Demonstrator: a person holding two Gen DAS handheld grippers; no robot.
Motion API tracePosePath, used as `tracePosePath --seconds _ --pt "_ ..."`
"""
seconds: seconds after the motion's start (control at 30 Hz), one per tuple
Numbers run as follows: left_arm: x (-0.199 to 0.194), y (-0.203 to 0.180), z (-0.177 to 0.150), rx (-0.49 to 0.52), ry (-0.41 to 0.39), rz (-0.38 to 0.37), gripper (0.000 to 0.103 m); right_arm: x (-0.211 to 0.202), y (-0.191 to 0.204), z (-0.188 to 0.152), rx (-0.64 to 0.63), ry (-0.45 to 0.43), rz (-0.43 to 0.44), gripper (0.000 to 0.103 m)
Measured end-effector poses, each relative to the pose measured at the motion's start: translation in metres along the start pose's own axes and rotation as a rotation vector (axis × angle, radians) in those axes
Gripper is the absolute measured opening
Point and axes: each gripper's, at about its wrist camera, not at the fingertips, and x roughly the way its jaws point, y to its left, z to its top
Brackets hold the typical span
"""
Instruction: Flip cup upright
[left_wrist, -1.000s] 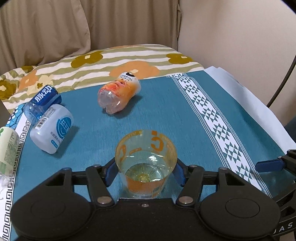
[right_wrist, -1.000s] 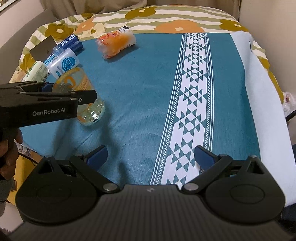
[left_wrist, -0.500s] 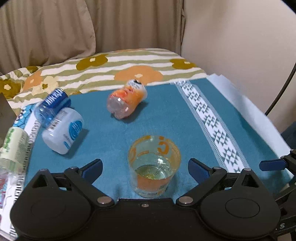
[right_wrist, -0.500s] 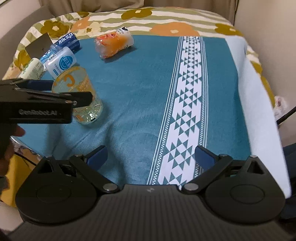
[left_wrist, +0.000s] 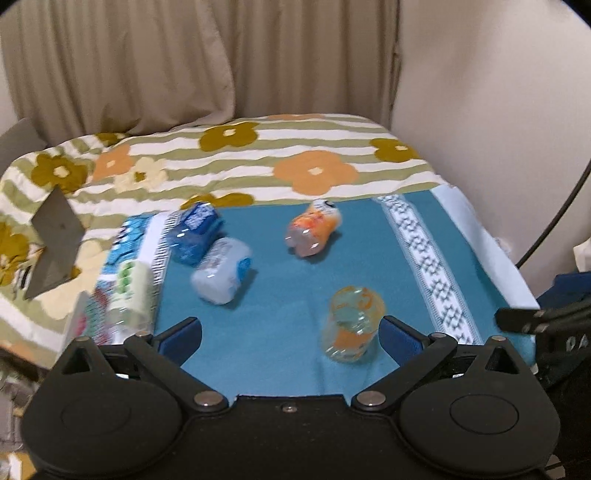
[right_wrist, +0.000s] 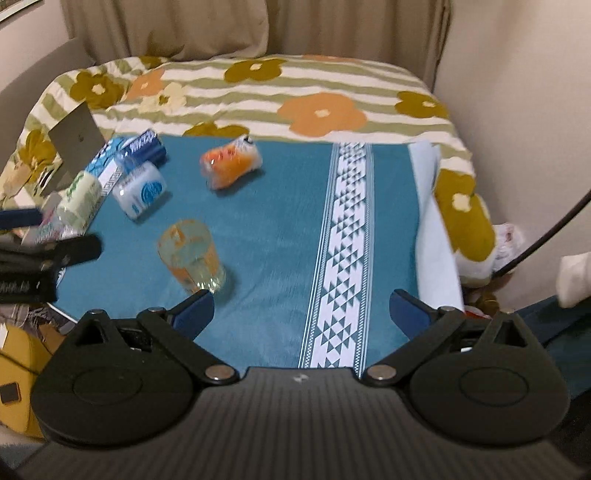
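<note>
Now clear orange-printed plastic cup (left_wrist: 351, 325) upright on teal cloth (left_wrist: 280, 295).

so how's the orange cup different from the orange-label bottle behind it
The orange cup stands upright on the teal cloth, mouth up; the orange-label bottle lies on its side.
The cup is open-topped; the bottle tapers to a dark-capped end.
The cup sits nearer both open grippers, the bottle farther back toward the floral blanket.
Both are clear plastic with orange print, and neither is held.
</note>
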Motion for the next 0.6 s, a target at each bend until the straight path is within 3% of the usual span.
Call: tracePosePath --seconds 0.23,0.6 --pt "-0.016 0.021 -0.015 -0.052 0.003 0.044 0.103 -0.014 0.014 -0.004 0.041 -0.019 -0.038 0.103" --pt "-0.025 0.031 -0.022 -0.036 -0.016 0.046 0.103 -0.020 0.029 -0.014 0.073 -0.036 -0.070 0.103"
